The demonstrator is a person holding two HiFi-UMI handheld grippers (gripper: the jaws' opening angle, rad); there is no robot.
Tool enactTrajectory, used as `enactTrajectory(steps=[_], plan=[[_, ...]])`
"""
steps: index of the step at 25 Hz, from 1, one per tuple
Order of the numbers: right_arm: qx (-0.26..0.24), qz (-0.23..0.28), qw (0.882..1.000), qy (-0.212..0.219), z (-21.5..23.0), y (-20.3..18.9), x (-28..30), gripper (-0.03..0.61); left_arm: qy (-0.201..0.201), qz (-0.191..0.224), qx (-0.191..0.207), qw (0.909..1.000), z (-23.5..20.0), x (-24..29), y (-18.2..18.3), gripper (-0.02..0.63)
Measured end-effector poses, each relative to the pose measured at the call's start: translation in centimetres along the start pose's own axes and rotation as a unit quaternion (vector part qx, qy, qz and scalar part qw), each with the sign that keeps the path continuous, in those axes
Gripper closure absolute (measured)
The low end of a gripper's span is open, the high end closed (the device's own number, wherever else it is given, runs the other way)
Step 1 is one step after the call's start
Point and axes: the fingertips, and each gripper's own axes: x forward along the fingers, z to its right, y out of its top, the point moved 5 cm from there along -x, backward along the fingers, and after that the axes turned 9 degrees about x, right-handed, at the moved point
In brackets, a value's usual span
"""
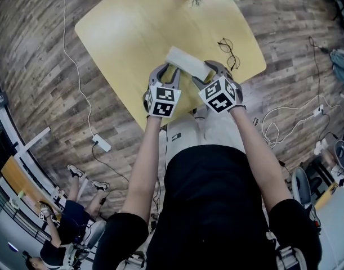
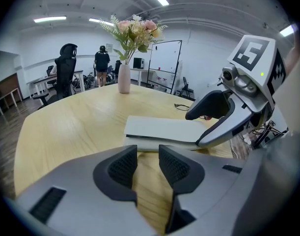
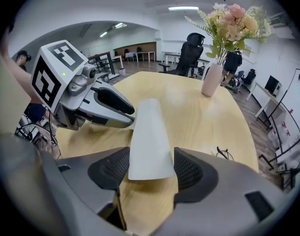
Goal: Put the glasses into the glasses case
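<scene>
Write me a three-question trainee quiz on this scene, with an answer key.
1. Multiple choice: where do the glasses lie?
A) inside the glasses case
B) on the table, beside the case
C) between a gripper's jaws
2. True or false: the left gripper is shut on the case.
3. Fill in: one end of the case sits between the jaws of the ___ gripper.

Key: 1 B; 2 false, its jaws stand apart with only table between them; 3 the right gripper.

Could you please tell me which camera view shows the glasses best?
The head view: the glasses lie on the table, whole, seen from above. The right gripper view shows only part of them, small; the left gripper view shows just thin dark lines far across the table.
</scene>
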Motion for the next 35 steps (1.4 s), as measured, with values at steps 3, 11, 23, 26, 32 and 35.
enactTrajectory(steps=[3, 11, 23, 26, 32, 35], plan=[[-0.010, 0.009, 1.000, -0.007, -0.1, 0.3, -0.9, 0.295, 0.003, 0.008, -0.010, 0.9999, 0.1, -1.0, 0.2, 0.482], [0.006, 0.029, 0.999, -0.014, -0.2, 1.4, -3.1, 0.431, 0.011, 0.035, -0.019, 0.9992, 0.9, -4.4, 1.9, 0.482], [0.018, 0.045, 0.998, -0.034, 0.6, 1.5, -5.0, 0.483, 0.032, 0.067, -0.020, 0.9970, 2.1, -10.0, 4.2, 0.482], [0.014, 0.053, 0.998, -0.036, 0.3, 1.4, -5.9, 0.483, 0.040, 0.077, -0.029, 0.9958, 2.6, -11.5, 4.3, 0.482], [0.011, 0.081, 0.996, -0.036, 0.4, 1.3, -8.5, 0.483, 0.060, 0.099, -0.044, 0.9923, 3.7, -13.9, 5.7, 0.482], [0.016, 0.099, 0.994, -0.037, 1.0, 0.9, -10.2, 0.483, 0.073, 0.111, -0.051, 0.9898, 4.3, -15.0, 6.6, 0.482]])
